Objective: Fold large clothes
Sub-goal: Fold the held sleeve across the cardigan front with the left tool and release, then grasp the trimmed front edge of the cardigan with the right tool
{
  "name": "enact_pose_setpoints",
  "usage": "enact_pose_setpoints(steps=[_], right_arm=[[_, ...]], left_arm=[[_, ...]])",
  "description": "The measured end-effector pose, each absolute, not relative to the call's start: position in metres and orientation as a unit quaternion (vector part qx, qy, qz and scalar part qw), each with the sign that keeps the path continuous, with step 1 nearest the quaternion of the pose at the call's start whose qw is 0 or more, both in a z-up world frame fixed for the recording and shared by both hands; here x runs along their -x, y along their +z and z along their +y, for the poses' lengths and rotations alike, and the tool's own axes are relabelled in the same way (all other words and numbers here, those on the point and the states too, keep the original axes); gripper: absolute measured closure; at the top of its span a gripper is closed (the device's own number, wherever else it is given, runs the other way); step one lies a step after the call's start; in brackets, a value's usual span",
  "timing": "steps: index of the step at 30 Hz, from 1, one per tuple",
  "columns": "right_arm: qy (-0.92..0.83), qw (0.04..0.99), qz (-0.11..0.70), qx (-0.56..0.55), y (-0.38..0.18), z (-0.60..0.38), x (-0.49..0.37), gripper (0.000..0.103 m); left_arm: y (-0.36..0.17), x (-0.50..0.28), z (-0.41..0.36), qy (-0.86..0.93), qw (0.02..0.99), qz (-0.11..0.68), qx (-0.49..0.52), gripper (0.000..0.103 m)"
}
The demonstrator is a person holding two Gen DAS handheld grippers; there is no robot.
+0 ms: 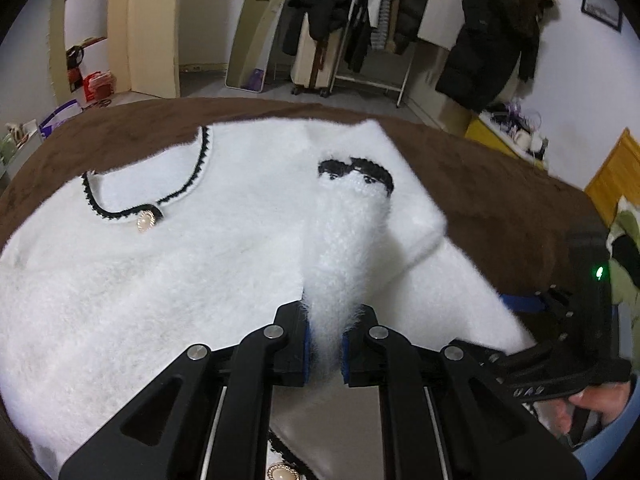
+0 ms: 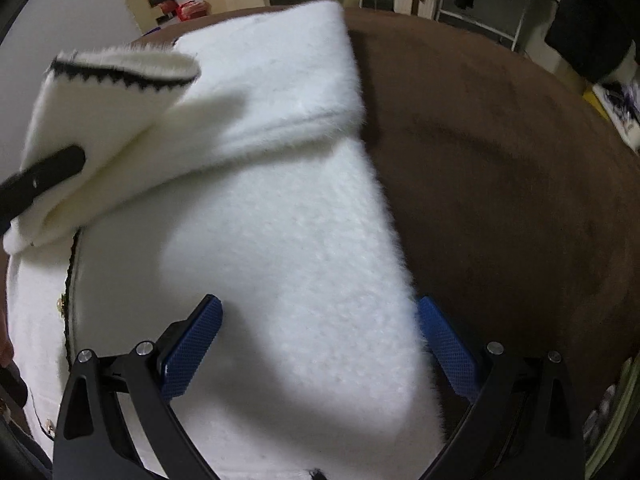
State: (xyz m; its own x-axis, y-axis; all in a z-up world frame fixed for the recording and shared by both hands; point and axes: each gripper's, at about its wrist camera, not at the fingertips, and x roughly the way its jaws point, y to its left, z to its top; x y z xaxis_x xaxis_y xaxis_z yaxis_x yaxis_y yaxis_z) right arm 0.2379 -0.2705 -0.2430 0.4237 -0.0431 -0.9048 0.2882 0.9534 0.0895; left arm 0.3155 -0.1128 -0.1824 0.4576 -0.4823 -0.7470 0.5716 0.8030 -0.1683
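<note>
A fluffy white cardigan [image 1: 160, 272] with black trim and pearl buttons lies spread on a brown bed cover [image 1: 500, 200]. My left gripper [image 1: 325, 320] is shut on its sleeve [image 1: 352, 224], whose black-edged cuff points away over the body. In the right wrist view the same sleeve [image 2: 112, 120] hangs lifted at the upper left, with a left gripper finger [image 2: 44, 178] against it. My right gripper [image 2: 320, 332] is open, its blue pads straddling the folded right side of the cardigan [image 2: 280, 264] without closing. It also shows at the right in the left wrist view [image 1: 560, 344].
The brown cover [image 2: 500, 160] stretches bare to the right of the cardigan. Beyond the bed stand a clothes rack with dark coats [image 1: 384, 20], a suitcase [image 1: 312, 56], a leaning mirror [image 1: 260, 40] and a yellow table [image 1: 504, 136].
</note>
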Motion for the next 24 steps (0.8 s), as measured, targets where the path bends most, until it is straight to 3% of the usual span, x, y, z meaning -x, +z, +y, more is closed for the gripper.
enact_pose_setpoints(steps=[5, 11, 13, 15, 20, 24], right_arm=[[-0.099, 0.832, 0.524, -0.153, -0.247, -0.283, -0.228, 0.006], [-0.101, 0.832, 0.53, -0.129, -0.244, -0.283, -0.225, 0.006], [-0.101, 0.833, 0.529, -0.125, -0.238, -0.28, -0.233, 0.006], [-0.099, 0.835, 0.527, -0.122, -0.233, -0.277, -0.233, 0.006], [-0.086, 0.844, 0.515, -0.121, -0.216, -0.269, -0.233, 0.006], [-0.049, 0.861, 0.487, -0.138, -0.195, -0.261, -0.243, 0.009]], left_arm=[[-0.21, -0.319, -0.113, -0.309, 0.836, 0.451, -0.051, 0.089], [-0.206, -0.315, -0.111, -0.314, 0.836, 0.448, -0.041, 0.086], [-0.199, -0.311, -0.108, -0.323, 0.833, 0.448, -0.039, 0.071], [-0.193, -0.306, -0.106, -0.32, 0.833, 0.449, -0.053, 0.042], [-0.173, -0.292, -0.08, -0.306, 0.839, 0.446, -0.068, 0.025], [-0.167, -0.291, -0.047, -0.27, 0.849, 0.448, -0.076, 0.017]])
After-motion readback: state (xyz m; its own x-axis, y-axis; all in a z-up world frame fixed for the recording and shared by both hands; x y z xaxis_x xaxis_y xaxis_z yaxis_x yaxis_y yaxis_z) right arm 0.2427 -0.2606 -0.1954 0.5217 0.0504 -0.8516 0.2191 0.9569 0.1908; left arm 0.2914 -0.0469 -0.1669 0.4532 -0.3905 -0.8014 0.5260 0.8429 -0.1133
